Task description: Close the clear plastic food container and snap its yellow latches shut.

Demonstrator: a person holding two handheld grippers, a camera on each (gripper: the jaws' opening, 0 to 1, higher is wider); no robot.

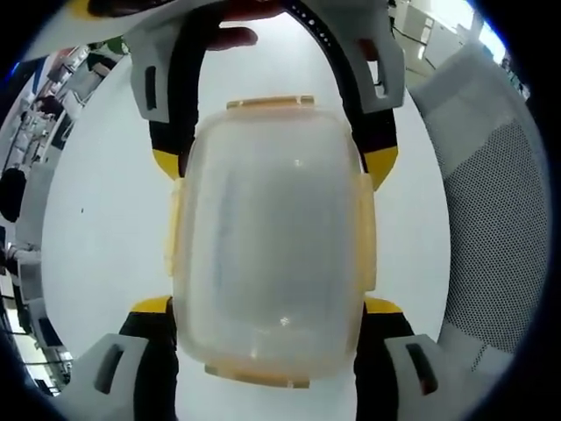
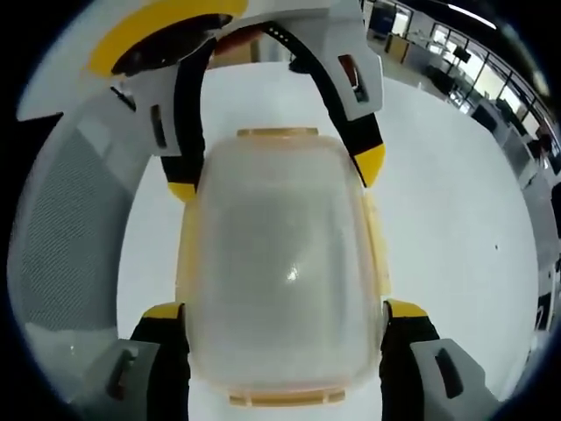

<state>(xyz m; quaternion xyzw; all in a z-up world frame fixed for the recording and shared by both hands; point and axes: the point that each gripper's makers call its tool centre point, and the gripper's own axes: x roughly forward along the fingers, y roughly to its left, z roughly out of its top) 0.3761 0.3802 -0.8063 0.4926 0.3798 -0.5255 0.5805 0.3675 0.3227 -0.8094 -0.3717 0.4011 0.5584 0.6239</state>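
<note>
A clear plastic food container (image 1: pixel 272 237) with its lid on lies flat on the white table (image 1: pixel 96 219). Yellow latches (image 1: pixel 270 103) run along its edges, and they look folded against the rim. My left gripper (image 1: pixel 266 307) straddles the near end, with its yellow-tipped jaws pressed against both sides. My right gripper (image 1: pixel 273 162) clasps the far end from the opposite side. In the right gripper view the same container (image 2: pixel 285 272) sits between my right gripper (image 2: pixel 285 311) below and my left gripper (image 2: pixel 276 175) above.
A grey mesh chair back (image 1: pixel 500 219) stands close beside the table, also seen as the mesh chair (image 2: pixel 70 228). A person's hand (image 1: pixel 232 37) holds the right gripper. Office desks (image 2: pixel 456 61) lie in the far background.
</note>
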